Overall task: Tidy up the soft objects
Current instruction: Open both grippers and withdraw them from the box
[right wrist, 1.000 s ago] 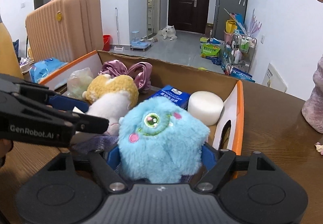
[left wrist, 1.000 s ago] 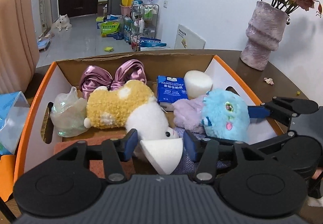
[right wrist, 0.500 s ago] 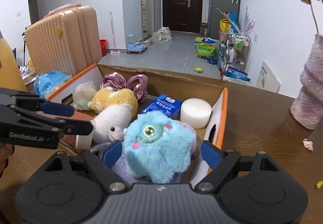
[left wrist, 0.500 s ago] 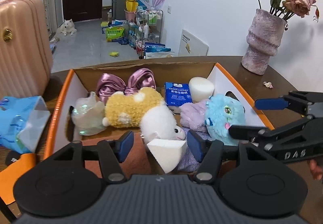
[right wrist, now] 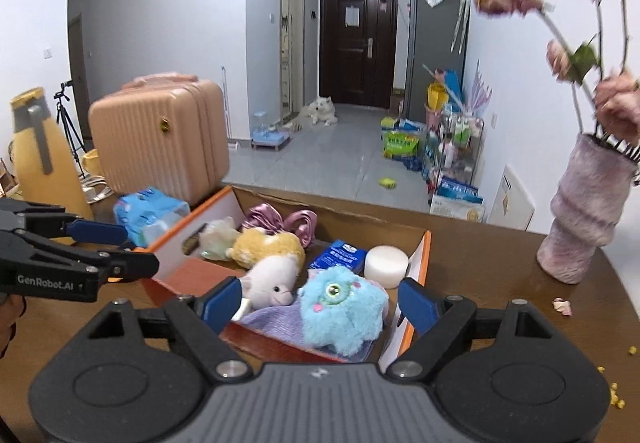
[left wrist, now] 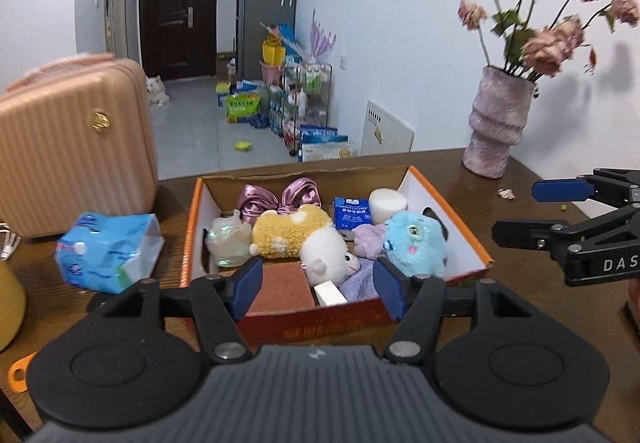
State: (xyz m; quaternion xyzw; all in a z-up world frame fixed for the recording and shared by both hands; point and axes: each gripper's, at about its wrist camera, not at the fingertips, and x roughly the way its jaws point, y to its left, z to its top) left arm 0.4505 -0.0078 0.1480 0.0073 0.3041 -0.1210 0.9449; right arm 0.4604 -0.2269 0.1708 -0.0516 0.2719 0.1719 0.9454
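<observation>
Box (left wrist: 448, 199), cardboard with orange rims, on the brown table (left wrist: 500, 323). We count inside it: blue fuzzy toy (left wrist: 414, 243) at the near right, lying on a purple cloth (left wrist: 358, 285); white plush (left wrist: 328, 258) beside it; yellow plush (left wrist: 290, 233) behind that; pink satin bow (left wrist: 278, 197) at the back wall; tissue packet (left wrist: 352, 212) and white round sponge (left wrist: 386, 203) at the back right; crumpled clear bag (left wrist: 226, 241) at the left; brown pad (left wrist: 280, 287) and white wedge (left wrist: 330, 293) at the near edge.

Left gripper (left wrist: 318, 285): our fingers spread wide, holding nothing, raised in front of the near wall of the box.

Right gripper (right wrist: 320, 303): fingers likewise spread and bare, above the near right corner, well clear of the blue fuzzy toy.

Outside the box: blue tissue pack (left wrist: 108, 249) on the table to the left, open at one end; vase (left wrist: 498, 123) of dried flowers to the right; pink suitcase (left wrist: 76, 147) behind.

Status, as we judge it: the soft things look gathered in, and the tissue pack may be the last item. To take it well, we would come at it from its closed end, close across the middle where it is firm, and squeeze gently so nothing spills. Keep the right gripper away from the vase.
</observation>
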